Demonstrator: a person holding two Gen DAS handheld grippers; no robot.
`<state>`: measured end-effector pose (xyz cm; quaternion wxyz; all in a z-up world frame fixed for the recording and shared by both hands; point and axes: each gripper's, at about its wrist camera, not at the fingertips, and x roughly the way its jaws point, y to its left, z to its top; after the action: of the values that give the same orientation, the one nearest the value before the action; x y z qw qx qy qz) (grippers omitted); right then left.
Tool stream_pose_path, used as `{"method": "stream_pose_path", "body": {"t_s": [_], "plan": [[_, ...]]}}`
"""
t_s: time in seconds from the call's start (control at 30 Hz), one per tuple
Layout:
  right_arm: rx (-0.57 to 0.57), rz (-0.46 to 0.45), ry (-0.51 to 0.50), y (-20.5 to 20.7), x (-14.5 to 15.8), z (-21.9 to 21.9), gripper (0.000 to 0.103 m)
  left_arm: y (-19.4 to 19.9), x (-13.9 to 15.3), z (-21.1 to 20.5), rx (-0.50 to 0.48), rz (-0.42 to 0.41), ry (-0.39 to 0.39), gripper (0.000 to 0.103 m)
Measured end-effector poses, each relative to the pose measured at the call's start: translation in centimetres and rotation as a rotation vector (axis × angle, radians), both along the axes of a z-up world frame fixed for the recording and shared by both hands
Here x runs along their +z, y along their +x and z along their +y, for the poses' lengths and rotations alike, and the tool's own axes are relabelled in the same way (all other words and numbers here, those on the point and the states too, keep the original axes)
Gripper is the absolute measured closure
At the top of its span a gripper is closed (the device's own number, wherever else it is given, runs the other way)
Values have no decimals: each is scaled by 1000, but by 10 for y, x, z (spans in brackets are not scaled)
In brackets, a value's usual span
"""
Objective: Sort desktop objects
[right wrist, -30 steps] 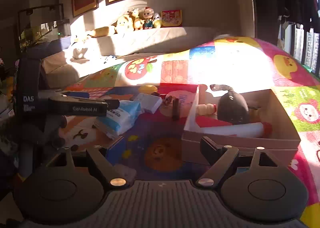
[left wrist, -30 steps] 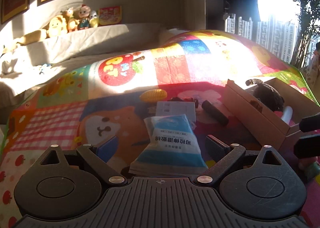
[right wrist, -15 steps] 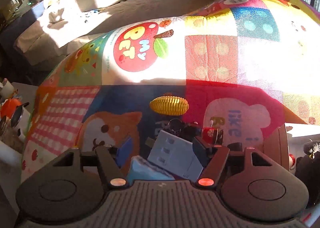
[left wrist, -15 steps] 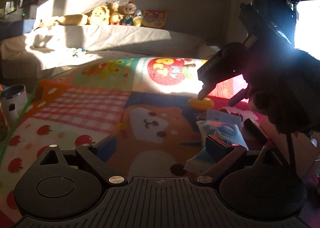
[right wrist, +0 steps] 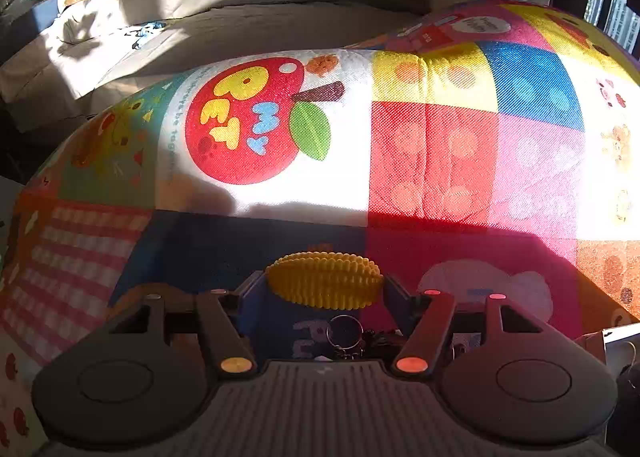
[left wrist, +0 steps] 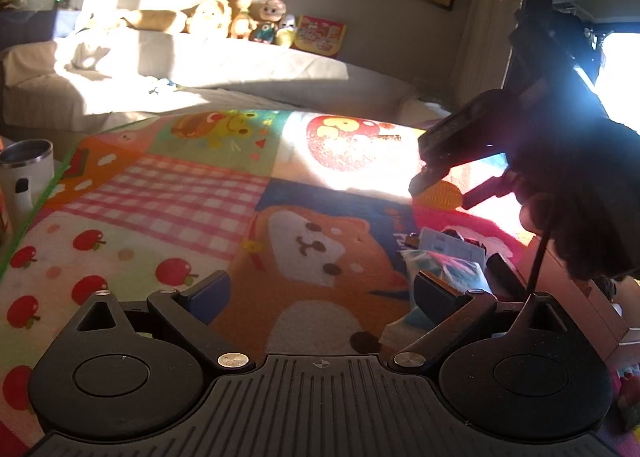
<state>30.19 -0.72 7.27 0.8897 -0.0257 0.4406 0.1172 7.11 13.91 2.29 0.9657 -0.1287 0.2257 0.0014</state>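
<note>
A yellow ribbed corn-shaped toy (right wrist: pixel 324 280) lies on the colourful play mat (right wrist: pixel 432 161). My right gripper (right wrist: pixel 323 289) is open with one finger at each end of the toy, jaws close to it. In the left wrist view the right gripper (left wrist: pixel 424 177) hangs over the same toy (left wrist: pixel 438 195). My left gripper (left wrist: pixel 320 289) is open and empty above the mat's dog picture. A blue-and-white packet (left wrist: pixel 444 273) and a pale blue box (left wrist: pixel 448 247) lie by its right finger. A key ring (right wrist: pixel 345 333) lies just below the toy.
A cardboard box (left wrist: pixel 580 309) stands at the right edge. A steel-and-white cup (left wrist: pixel 26 173) stands off the mat at the left. A sofa (left wrist: pixel 200 73) with plush toys runs along the back. Strong sunlight falls across the mat.
My right gripper moved forward from the pale blue box to the yellow toy, which now sits between its fingers. My left gripper stayed off to the left after swinging away from the packet.
</note>
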Motion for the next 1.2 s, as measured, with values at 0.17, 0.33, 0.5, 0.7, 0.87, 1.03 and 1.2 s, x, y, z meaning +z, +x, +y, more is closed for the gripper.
{"method": "stream_pose_path", "body": {"t_s": [0.17,0.33,0.5,0.7,0.87,1.03,1.2], "plan": [[173,61,-7,-72,35,-34,33,-1,1,-7,-43,-10,-16,0],[110,-26,-53,-74,41,-52,24,-8,6,-18,-84,-13,-17,0],[-18,8,23,-15,2,-56,28,-8,3,-32,-118,32,39,0],[-24,69,16,22,-44,-45,54,-2,-6,-36,-129,102,78,0],[92,107,21,-13,-42,-47,56,-4,-7,-41,-145,120,89,0],[227,216,0,-76,-37,-59,56,-20,-6,-49,-214,124,109,0],[249,217,-9,-121,-19,-92,48,-32,-11,-58,-251,140,115,0]]}}
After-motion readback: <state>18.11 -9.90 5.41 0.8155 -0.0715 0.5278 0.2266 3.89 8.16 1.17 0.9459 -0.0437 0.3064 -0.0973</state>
